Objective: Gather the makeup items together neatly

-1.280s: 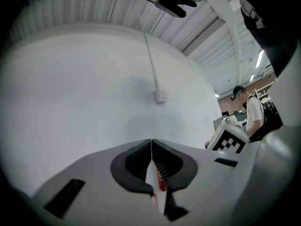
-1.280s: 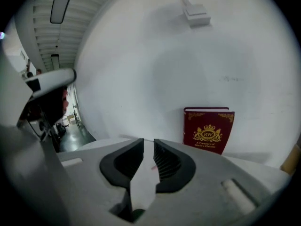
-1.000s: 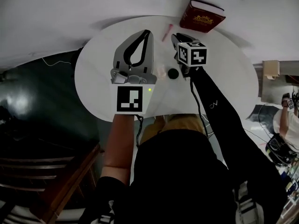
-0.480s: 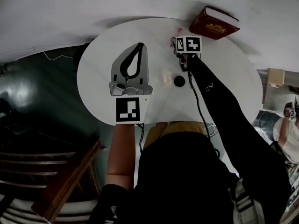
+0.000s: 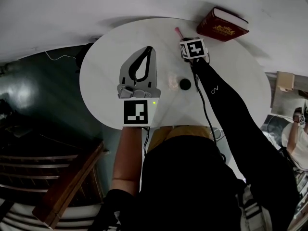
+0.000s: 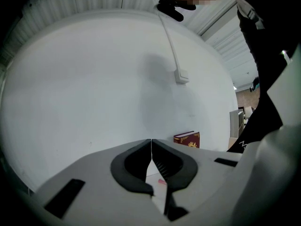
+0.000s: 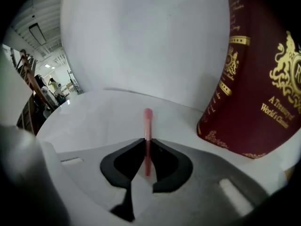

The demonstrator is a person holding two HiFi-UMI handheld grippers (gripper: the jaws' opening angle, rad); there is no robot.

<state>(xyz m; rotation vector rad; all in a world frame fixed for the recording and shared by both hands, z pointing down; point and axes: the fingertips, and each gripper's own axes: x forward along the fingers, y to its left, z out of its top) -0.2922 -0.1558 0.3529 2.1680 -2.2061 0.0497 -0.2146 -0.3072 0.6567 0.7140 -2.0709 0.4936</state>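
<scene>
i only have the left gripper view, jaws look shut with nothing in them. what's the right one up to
Observer: The right hand-held gripper has just been closing and is now pinched on a thin pink stick, which pokes out past its tips.
Operator: where is that on the table
Observer: In the head view it is at the far side of the round white table, just left of the red book.
Operator: anything else left to gather
Observer: A small black round item sits near the table's middle, well apart from the pink stick and untouched.
</scene>
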